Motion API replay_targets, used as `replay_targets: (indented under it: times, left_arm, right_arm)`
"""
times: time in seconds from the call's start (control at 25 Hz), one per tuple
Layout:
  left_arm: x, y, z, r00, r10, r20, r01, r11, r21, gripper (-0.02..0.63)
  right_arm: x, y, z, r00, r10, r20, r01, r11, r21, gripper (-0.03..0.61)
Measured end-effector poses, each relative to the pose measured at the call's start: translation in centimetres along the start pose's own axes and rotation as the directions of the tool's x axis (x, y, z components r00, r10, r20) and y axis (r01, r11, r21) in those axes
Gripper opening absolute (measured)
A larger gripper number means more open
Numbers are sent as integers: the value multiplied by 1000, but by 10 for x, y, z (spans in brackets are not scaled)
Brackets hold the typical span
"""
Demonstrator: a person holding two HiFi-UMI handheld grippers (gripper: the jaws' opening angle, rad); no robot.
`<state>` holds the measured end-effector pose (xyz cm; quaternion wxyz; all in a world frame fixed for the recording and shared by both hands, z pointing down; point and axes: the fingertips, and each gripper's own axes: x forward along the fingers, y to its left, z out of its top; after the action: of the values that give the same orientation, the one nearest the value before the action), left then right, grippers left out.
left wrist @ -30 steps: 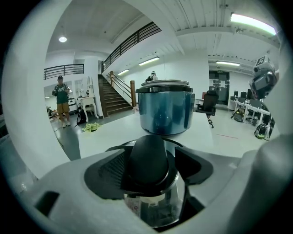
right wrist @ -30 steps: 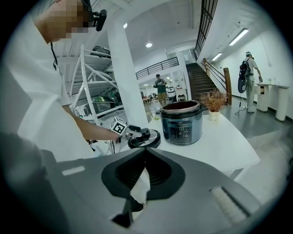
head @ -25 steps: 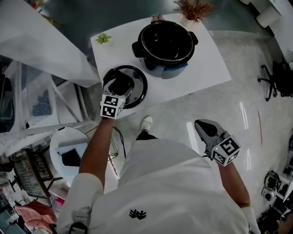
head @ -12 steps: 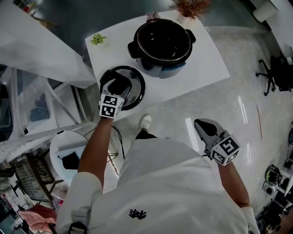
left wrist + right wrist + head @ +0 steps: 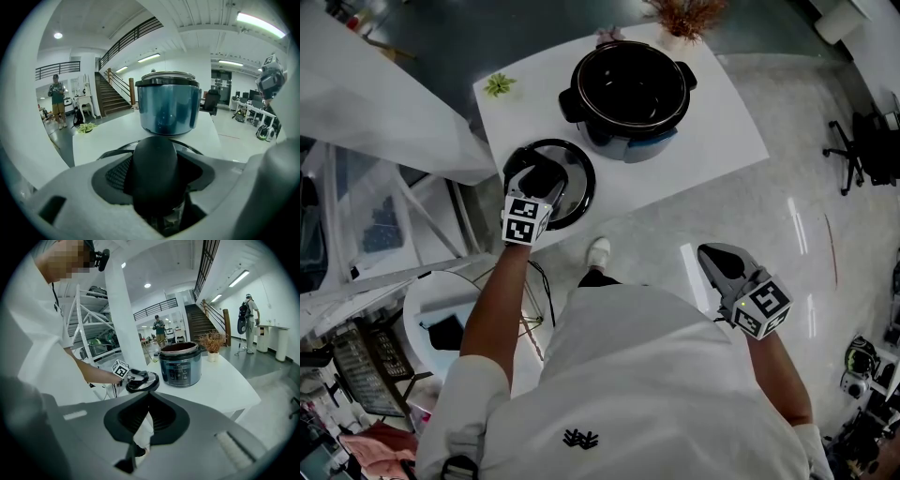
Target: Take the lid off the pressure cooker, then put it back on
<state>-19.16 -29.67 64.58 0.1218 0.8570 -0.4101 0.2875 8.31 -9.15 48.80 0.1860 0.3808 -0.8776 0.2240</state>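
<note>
The black pressure cooker pot (image 5: 630, 86) stands without a lid at the back of the white table (image 5: 722, 122); its blue body (image 5: 168, 108) fills the middle of the left gripper view. The round lid (image 5: 577, 183) lies flat near the table's front left edge. My left gripper (image 5: 539, 173) is over the lid, with its jaws closed around the lid's black handle (image 5: 154, 168). My right gripper (image 5: 712, 255) hangs off the table over the floor, shut and holding nothing. From the right gripper view I see the lid (image 5: 143, 383) and pot (image 5: 180, 364) ahead.
A small green plant (image 5: 498, 84) sits at the table's left corner, and a dried plant (image 5: 686, 17) stands behind the pot. A metal rack and a white tub (image 5: 441, 309) crowd the floor left of the table. An office chair (image 5: 862, 159) is far right.
My left gripper stays on the lid's handle and the lid has not left the table. The right gripper keeps still. Only the head view has drifted slightly.
</note>
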Motion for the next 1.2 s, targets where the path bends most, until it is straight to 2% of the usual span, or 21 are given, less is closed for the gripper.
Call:
replay_targets:
  times: [0.16,0.52,1.2]
  left_arm:
    - [-9,1,3,1000,6,10,-6,1000,-25,281]
    - [-43,4,17,999,11,31,-11,1000,-10,281]
    - [-120,10,79,996,-32,83,30,999,29,281]
  right_arm:
    - [-4,-2,-1,1000,3,4,-3,1000,-1,14]
    - [-6,1,0,999,36,25,-36,999,-17,14]
    - [-17,10,-7,995,81,62,-79,996,-34,14]
